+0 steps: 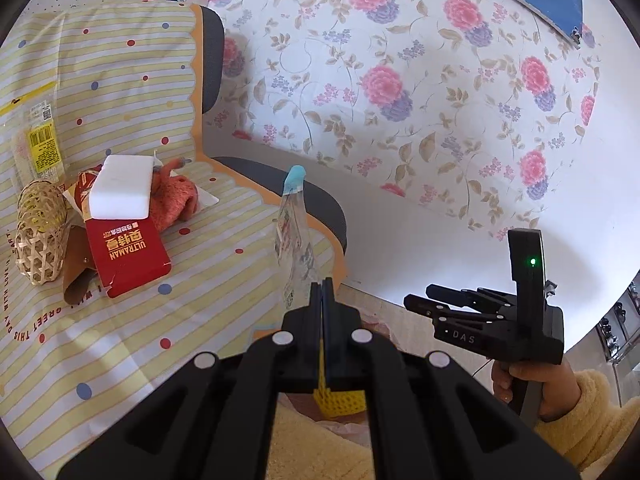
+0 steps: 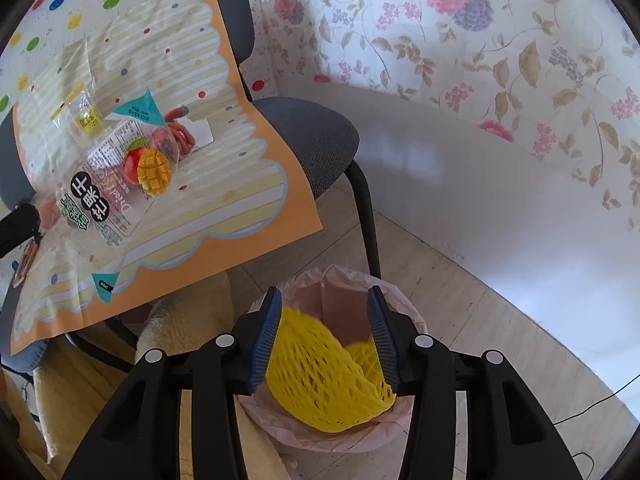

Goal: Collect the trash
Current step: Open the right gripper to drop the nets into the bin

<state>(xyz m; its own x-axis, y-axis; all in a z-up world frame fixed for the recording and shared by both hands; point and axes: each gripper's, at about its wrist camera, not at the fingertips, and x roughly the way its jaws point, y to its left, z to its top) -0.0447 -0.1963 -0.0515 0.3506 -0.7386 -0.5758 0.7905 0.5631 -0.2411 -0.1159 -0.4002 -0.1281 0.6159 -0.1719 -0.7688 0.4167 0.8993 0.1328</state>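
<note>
My left gripper [image 1: 322, 283] is shut on a clear dried-mango bag [image 1: 294, 236] with a teal top, held upright above the chair's front edge; the bag also shows in the right wrist view [image 2: 120, 184]. My right gripper [image 2: 325, 322] is open above a bin lined with a pink bag [image 2: 394, 428]. A yellow foam fruit net [image 2: 320, 380] sits between its fingers, over the bin mouth, looking blurred. The right gripper also shows in the left wrist view [image 1: 418, 300]. On the chair lie a red Ultraman box [image 1: 128, 256], a white foam block [image 1: 120, 188] and a bamboo basket [image 1: 38, 232].
A striped dotted paper sheet [image 1: 120, 80] covers the grey chair [image 2: 316, 136]. An orange cloth [image 1: 176, 196], a brown paper piece [image 1: 76, 264] and a clear wrapper with a yellow label [image 1: 40, 144] lie on it. A floral wall [image 1: 400, 80] stands behind. Black chair leg [image 2: 368, 216] stands beside the bin.
</note>
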